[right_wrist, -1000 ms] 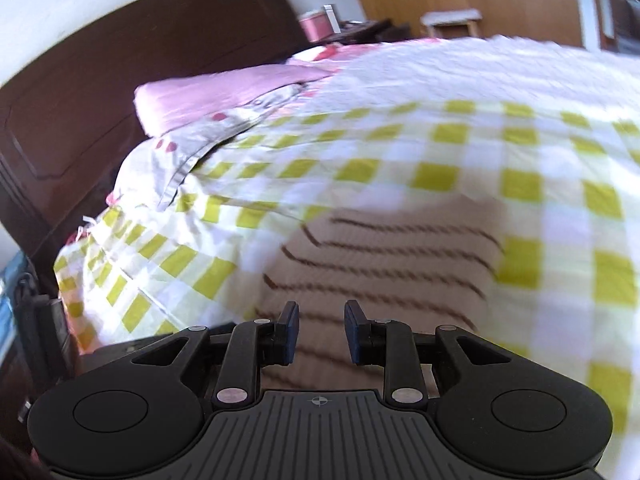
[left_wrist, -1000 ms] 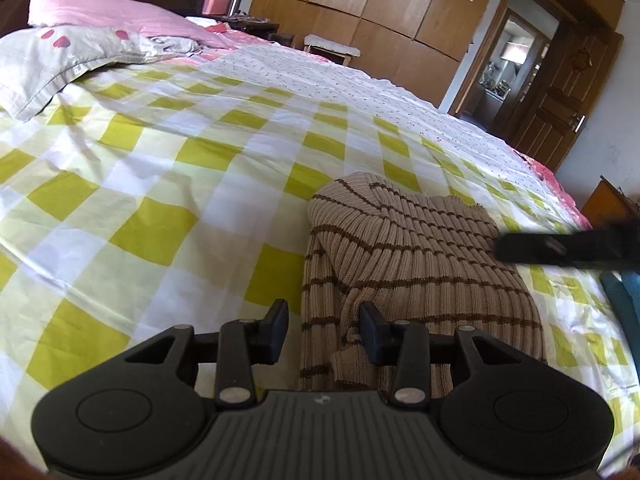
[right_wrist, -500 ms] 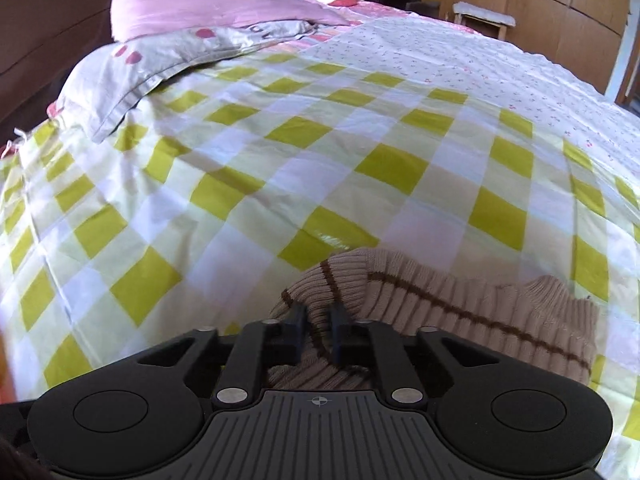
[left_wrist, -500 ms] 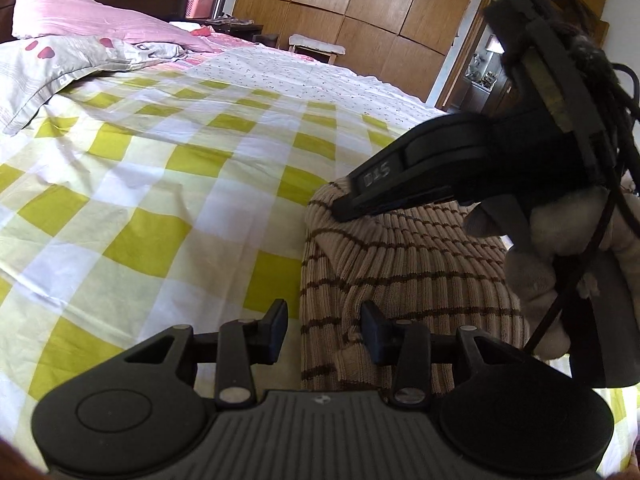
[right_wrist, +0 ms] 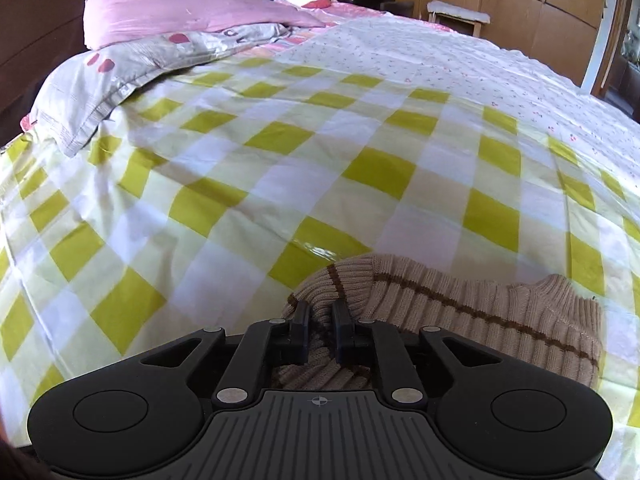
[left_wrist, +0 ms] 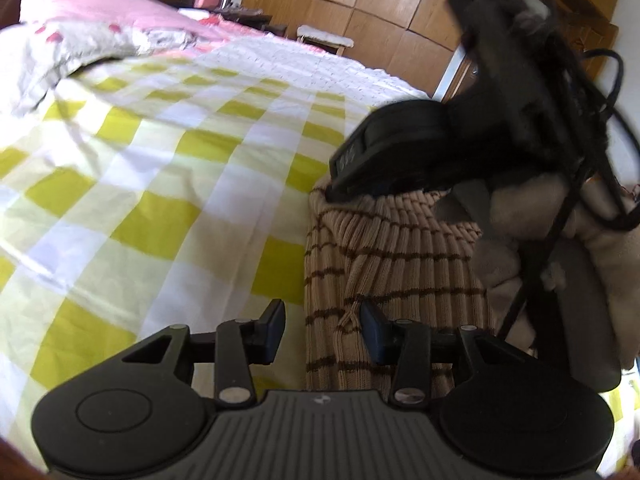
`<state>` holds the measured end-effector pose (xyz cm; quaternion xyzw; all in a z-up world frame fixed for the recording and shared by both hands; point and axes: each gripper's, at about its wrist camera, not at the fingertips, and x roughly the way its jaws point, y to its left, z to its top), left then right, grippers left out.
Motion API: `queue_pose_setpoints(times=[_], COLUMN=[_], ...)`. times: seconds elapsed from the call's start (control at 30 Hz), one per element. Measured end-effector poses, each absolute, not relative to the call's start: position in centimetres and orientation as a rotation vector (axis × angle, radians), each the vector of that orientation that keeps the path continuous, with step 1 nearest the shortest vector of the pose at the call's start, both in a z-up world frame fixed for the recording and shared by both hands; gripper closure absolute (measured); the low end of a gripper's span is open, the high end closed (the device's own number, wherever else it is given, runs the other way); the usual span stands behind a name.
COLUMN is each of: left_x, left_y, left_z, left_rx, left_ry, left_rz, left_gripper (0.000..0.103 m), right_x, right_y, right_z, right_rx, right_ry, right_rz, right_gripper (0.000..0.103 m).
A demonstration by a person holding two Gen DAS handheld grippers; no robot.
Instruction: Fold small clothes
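Note:
A beige ribbed sweater with brown stripes (left_wrist: pixel 392 256) lies folded on the yellow-checked bedspread (left_wrist: pixel 160 184). My left gripper (left_wrist: pixel 322 330) is open, its jaws on either side of the sweater's near left edge. In the right wrist view my right gripper (right_wrist: pixel 320 334) is shut on a fold of the sweater (right_wrist: pixel 460 308) at its far corner. The right gripper's black body (left_wrist: pixel 400 152) also shows in the left wrist view, over the sweater's far end, held by a gloved hand (left_wrist: pixel 532 240).
A grey pillow (right_wrist: pixel 120 80) and a pink pillow (right_wrist: pixel 180 12) lie at the head of the bed. A white flowered sheet (right_wrist: pixel 460 64) covers the far side. Wooden wardrobes (left_wrist: pixel 380 4) and a small stool (right_wrist: pixel 460 12) stand beyond the bed.
My right gripper came in over the sweater's far end and closed on a fold of it. My left gripper moved slightly and stayed open at the near edge.

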<state>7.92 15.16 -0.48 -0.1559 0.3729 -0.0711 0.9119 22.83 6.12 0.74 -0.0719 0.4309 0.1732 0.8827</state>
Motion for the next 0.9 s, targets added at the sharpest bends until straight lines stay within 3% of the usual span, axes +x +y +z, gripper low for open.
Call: queue_pose_setpoints(times=[0.43, 0.63, 0.9], left_x=[6.0, 9.9, 13.5], left_y=[15.6, 12.3, 11.2], left_z=[1.6, 4.1, 0.5], left_rx=[-0.347, -0.259, -0.101], left_ry=[0.691, 0.618, 0.727], left_rz=[-0.065, -0.144, -0.038], left_gripper=[0.056, 0.056, 0.05], right_x=[15.7, 11.5, 9.9], right_y=[-4.2, -7.6, -8.7], right_z=[6.8, 5.1, 1.6], right_rx=[0.093, 0.087, 0.114], right_ry=[0.781, 0.772, 0.85], right_rz=[0.454, 0.395, 0.423], right_gripper=[0.084, 0.084, 0.086])
